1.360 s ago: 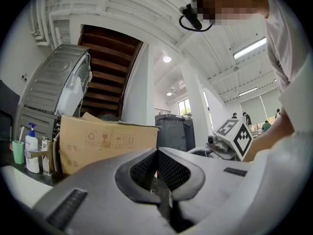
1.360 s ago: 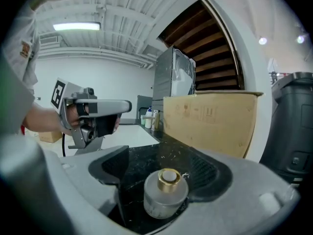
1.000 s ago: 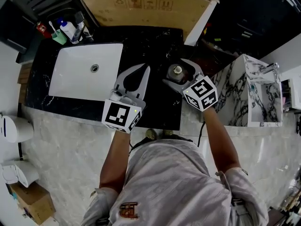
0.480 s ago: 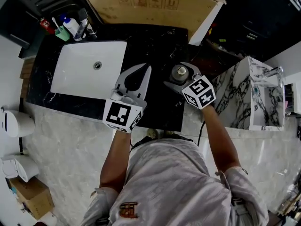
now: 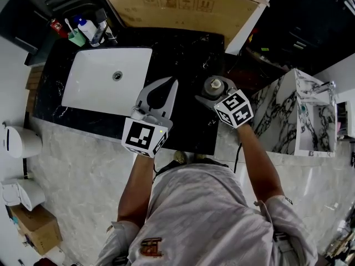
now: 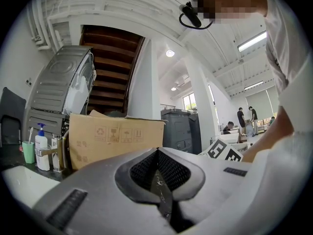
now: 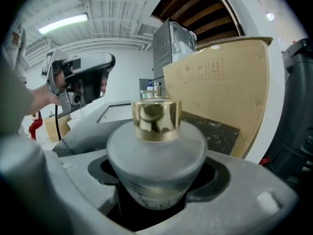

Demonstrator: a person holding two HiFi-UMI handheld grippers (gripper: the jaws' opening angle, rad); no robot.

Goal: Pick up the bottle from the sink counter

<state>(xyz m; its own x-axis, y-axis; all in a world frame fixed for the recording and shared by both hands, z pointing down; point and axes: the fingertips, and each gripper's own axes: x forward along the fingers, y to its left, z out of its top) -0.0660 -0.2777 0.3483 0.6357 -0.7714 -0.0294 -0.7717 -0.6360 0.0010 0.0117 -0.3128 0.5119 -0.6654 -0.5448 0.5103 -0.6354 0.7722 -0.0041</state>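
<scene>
Two grippers over the black marble counter (image 5: 188, 51) in the head view. Right gripper (image 5: 216, 82) at centre right, tilted down, jaws wide apart either side of the bottle (image 7: 155, 153), just been closing, pads not yet pressing on it. Frosted bottle with gold cap (image 7: 156, 119) upright on the counter, right of the white sink (image 5: 94, 87). Left gripper (image 5: 173, 82) at centre, level, jaws clenched tip to tip, nothing between, near the bottle's left.

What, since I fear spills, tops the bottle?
A gold cap sits on the bottle. The opening under it is covered. The right hand-held gripper, jaws just closing, hides the base.
</scene>
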